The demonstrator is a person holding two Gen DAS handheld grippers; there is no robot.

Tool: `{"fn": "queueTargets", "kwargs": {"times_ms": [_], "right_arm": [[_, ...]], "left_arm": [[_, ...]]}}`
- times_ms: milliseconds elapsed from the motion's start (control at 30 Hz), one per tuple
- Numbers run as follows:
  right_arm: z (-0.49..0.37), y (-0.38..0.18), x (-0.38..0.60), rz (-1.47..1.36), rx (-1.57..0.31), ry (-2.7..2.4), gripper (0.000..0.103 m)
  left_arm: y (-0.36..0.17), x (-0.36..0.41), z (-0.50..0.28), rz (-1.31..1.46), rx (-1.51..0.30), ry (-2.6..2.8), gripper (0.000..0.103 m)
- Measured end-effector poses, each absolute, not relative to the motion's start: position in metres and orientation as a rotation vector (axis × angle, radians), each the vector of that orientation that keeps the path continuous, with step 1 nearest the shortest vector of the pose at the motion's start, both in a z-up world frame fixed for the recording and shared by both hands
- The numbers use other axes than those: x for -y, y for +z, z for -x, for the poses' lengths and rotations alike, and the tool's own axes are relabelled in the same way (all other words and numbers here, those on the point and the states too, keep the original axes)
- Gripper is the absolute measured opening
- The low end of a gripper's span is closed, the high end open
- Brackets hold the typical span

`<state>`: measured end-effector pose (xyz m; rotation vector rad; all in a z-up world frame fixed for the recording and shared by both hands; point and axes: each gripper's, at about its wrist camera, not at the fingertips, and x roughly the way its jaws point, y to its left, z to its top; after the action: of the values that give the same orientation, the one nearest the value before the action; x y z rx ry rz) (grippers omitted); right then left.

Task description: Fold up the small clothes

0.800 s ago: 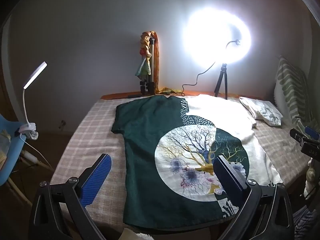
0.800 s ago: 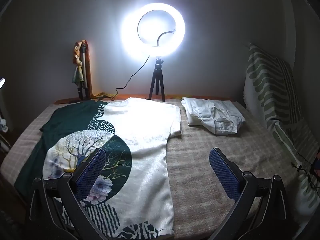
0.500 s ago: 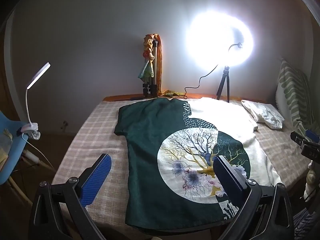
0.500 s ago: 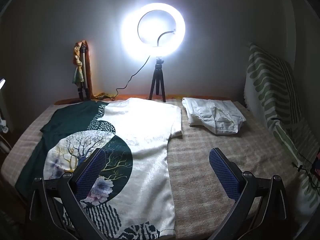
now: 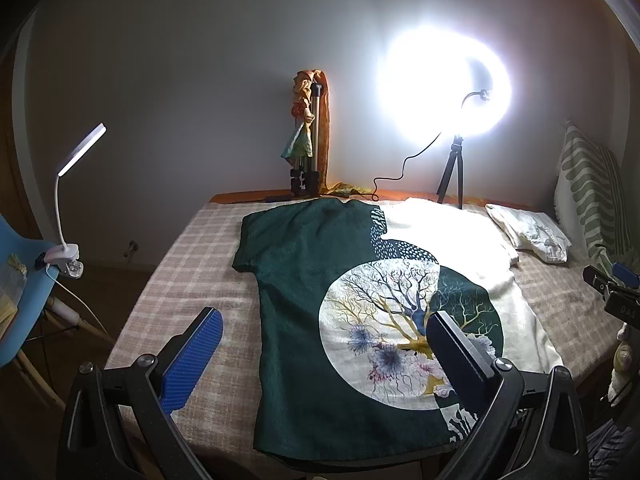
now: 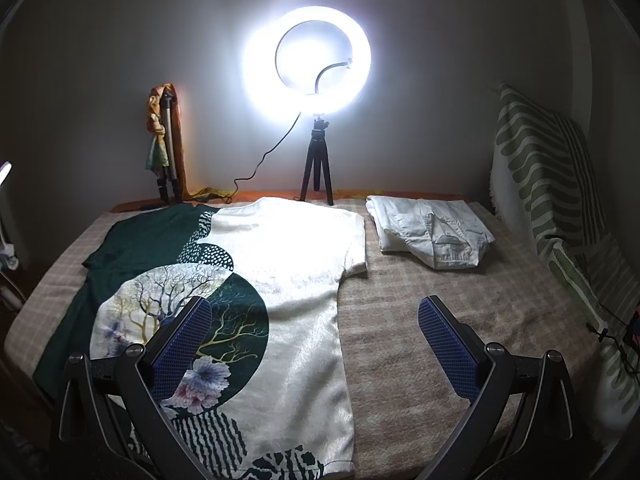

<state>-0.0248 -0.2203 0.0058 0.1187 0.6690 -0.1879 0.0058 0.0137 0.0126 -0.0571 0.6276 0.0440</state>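
A green and cream T-shirt (image 5: 320, 292) with a round tree print lies spread flat on the checked bed cover (image 5: 188, 264); it also shows in the right wrist view (image 6: 288, 264). My left gripper (image 5: 324, 332) is open and empty, hovering above the shirt's lower left part near the hem. My right gripper (image 6: 316, 320) is open and empty, above the shirt's right side edge. The right gripper's body (image 5: 616, 296) shows at the right edge of the left wrist view.
A folded white garment (image 6: 432, 232) lies at the back right of the bed. A lit ring light on a tripod (image 6: 316, 160) and a second tripod draped with cloth (image 6: 166, 148) stand at the back. A striped pillow (image 6: 552, 184) leans right. A clip lamp (image 5: 68, 184) is left.
The left gripper has drawn back and shifted slightly left, so the shirt sits a little farther right in its view. The right gripper has barely moved. Both stay open.
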Motion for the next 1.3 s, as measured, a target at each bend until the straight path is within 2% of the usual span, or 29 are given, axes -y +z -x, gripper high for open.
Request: {"fn": "queueTargets", "kwargs": {"times_ms": [1300], "right_arm": [[0.0223, 0.0091, 0.2146, -0.129, -0.665, -0.180, 0.103]], "left_arm": [[0.0137, -0.0133, -0.0027, 0.065, -0.613, 0.048, 0.103]]}}
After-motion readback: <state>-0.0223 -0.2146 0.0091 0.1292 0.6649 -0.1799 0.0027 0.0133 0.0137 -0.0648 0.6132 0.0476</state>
